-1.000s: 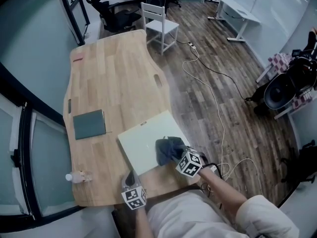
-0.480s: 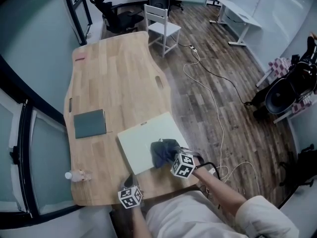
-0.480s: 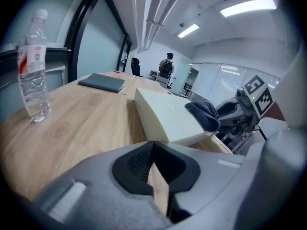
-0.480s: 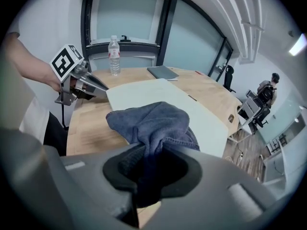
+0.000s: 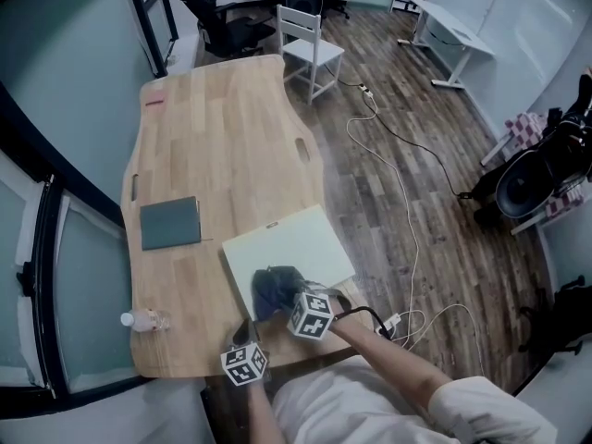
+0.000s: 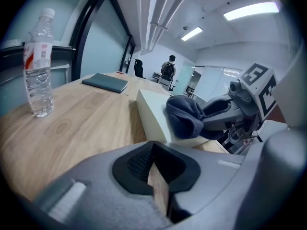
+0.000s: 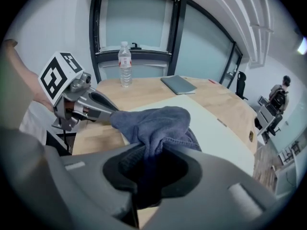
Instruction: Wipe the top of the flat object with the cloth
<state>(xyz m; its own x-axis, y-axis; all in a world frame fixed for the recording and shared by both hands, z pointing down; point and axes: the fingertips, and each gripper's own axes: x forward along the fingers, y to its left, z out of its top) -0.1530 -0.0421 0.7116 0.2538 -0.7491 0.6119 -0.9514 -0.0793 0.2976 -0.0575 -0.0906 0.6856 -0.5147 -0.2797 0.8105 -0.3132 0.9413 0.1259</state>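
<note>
My right tongs [image 7: 148, 158] are closed on the dark blue cloth [image 5: 272, 289]; a fold of it is pinched between the 2 jaws, and the rest of it lies bunched on the flat pale-green board [image 5: 298, 245]. The cloth sits on the board's near part, close to the left corner, on top of the surface. The board lies flat on the wooden table [image 5: 215, 128], at the near right edge.

My left tongs [image 6: 154, 152] are closed with nothing between the jaws. They are low over the near edge of the table, just beside the board's corner.

There is 1 container: a clear plastic bottle [image 6: 38, 61] that stands upright at the near left corner of the table, with its white cap on. It seems to hold clear water; I cannot tell the level. A dark green notebook [image 5: 170, 223] lies closed farther on the left, well apart from the board.
</note>
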